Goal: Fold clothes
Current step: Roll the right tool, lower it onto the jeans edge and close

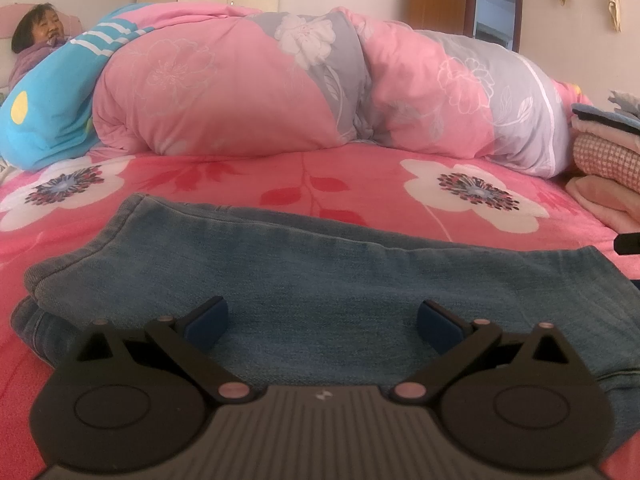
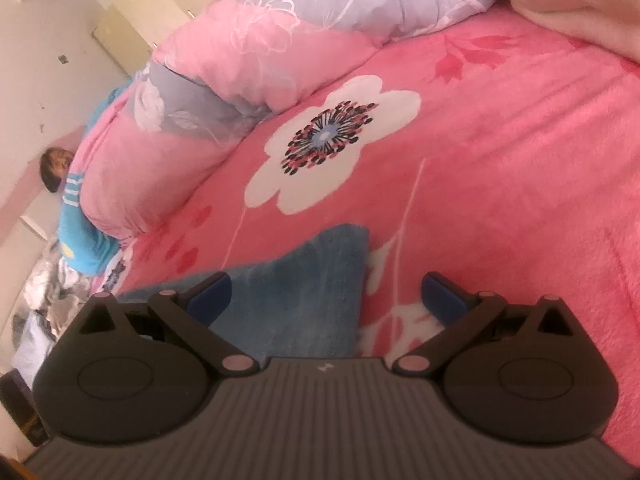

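Folded jeans lie on the pink bed. The left tongs gape wide over them, empty. The right tongs gape too, empty, above the jeans' far right corner.

Black grippers, blue-padded fingers

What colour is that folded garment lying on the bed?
Faded blue denim: the folded blue denim garment shows best in the left wrist view.

The near part of the jeans is hidden behind the left tool. In the right wrist view only 1 corner of them shows. The stack of folded cloths is cut by the right edge, and a dark object there is too cropped to identify.
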Available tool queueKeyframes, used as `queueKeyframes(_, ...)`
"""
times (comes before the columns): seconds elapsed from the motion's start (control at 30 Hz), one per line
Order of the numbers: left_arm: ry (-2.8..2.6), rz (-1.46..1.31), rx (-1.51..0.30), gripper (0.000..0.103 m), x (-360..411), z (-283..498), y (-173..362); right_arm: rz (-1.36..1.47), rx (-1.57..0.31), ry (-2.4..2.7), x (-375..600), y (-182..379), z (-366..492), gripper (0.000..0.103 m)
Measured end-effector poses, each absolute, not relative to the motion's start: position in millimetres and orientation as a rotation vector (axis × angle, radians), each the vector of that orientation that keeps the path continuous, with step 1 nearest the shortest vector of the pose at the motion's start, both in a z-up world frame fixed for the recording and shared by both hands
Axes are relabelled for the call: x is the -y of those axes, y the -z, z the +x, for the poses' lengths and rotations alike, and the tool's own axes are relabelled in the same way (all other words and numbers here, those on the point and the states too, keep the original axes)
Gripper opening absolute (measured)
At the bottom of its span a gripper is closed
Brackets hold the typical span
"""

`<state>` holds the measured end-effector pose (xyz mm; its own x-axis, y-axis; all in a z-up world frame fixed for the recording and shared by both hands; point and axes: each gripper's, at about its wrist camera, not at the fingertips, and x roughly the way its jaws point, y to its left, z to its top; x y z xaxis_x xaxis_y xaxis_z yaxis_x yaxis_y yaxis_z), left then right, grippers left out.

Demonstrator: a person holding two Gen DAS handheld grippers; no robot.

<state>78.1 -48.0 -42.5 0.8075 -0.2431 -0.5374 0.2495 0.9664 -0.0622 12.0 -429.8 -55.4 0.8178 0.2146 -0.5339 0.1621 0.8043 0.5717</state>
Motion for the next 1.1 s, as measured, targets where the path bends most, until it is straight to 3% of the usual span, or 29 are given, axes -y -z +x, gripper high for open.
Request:
queueKeyframes(0.6,0.261,0.013,-0.570,0.101,48,78,43,0.601,-0.642,-0.075,429,54,7,0.099)
queueKeyframes(0.7,0.261,0.015,-0.570,0.101,48,78,43,0.593,-0.651,-0.095,430,52,15,0.089)
queueKeyframes(0.77,0.261,0.015,-0.569,0.101,48,77,43,0.591,-0.669,-0.108,431,52,25,0.072)
queueKeyframes(1.1,0.255,0.027,-0.572,0.101,50,77,43,0.665,-0.746,-0.232,438,58,2,0.059)
